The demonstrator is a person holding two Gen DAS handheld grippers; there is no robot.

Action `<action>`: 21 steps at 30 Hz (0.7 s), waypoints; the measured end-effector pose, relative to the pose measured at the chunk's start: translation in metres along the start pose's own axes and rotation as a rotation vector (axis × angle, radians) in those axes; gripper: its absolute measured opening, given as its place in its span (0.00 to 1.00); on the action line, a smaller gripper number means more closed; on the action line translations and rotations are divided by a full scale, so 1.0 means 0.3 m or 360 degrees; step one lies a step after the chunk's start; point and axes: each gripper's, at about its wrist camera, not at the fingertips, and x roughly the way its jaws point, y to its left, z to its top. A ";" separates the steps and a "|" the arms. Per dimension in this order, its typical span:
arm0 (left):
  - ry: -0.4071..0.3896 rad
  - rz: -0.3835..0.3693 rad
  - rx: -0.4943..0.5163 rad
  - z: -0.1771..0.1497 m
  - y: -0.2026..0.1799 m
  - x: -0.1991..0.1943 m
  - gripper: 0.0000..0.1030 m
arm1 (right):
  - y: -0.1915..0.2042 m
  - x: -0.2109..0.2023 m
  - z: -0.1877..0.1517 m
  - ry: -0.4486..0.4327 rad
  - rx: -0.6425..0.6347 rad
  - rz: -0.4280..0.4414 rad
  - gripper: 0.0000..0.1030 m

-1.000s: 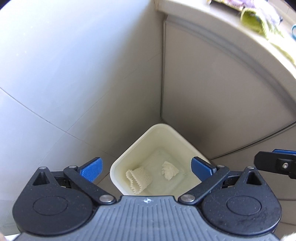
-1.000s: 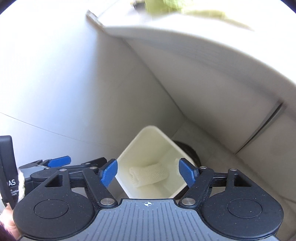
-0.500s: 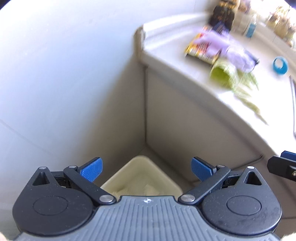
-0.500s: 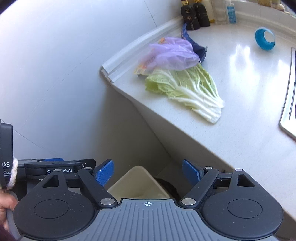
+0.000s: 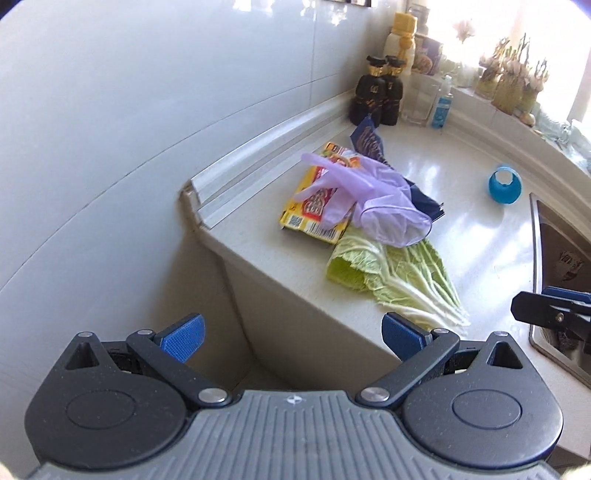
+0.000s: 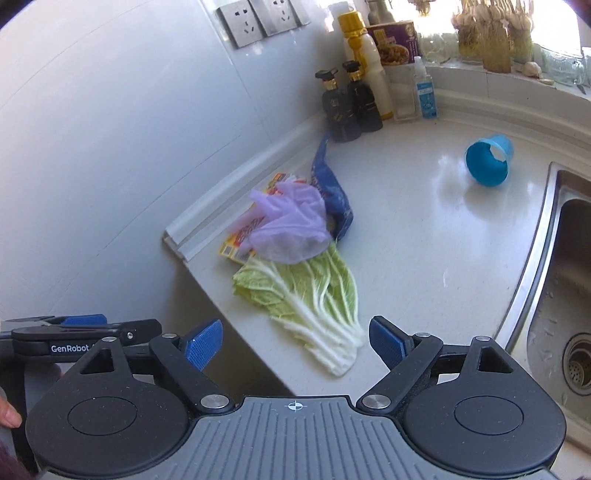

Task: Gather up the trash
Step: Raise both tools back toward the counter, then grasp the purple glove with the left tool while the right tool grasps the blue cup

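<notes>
Trash lies at the counter's left end: a purple glove [image 5: 373,195] [image 6: 291,225] on a yellow wrapper [image 5: 314,206] [image 6: 236,247], a dark blue bag [image 5: 369,140] [image 6: 332,192], and a cabbage leaf [image 5: 399,280] [image 6: 310,295]. A torn blue cup [image 5: 504,184] [image 6: 487,162] lies farther right. My left gripper [image 5: 291,334] is open and empty, off the counter's left edge. My right gripper [image 6: 295,341] is open and empty, just short of the cabbage leaf. The bin is out of view.
Dark bottles [image 6: 347,107], a white bottle [image 6: 369,62] and a sanitiser bottle [image 6: 424,92] stand at the back of the white counter [image 6: 424,236]. A steel sink [image 6: 561,280] is at the right. Wall sockets [image 6: 258,18] sit above.
Both grippers have risen from over the bin on the floor up to counter height. The bin has dropped out of view and the trash on the counter has come into view.
</notes>
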 end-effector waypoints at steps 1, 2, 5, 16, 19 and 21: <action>-0.0008 -0.0008 0.0016 0.014 -0.017 0.012 0.99 | -0.017 0.007 0.018 -0.0012 0.0004 0.0005 0.86; -0.0017 -0.0016 0.0034 0.028 -0.033 0.023 0.99 | -0.034 0.016 0.036 -0.0023 0.0005 0.0009 0.86; -0.0055 -0.0044 0.0092 0.069 -0.087 0.074 0.99 | -0.089 0.056 0.087 -0.0054 -0.0014 -0.0013 0.86; -0.0194 -0.0184 0.0248 0.207 -0.220 0.283 0.90 | -0.386 0.167 0.216 -0.0216 0.0032 -0.0290 0.87; -0.0155 -0.0208 0.0150 0.230 -0.226 0.333 0.85 | -0.470 0.199 0.239 -0.0264 0.0070 -0.0342 0.87; -0.0147 -0.0212 0.0111 0.238 -0.232 0.357 0.80 | -0.524 0.221 0.252 -0.0287 0.0095 -0.0372 0.87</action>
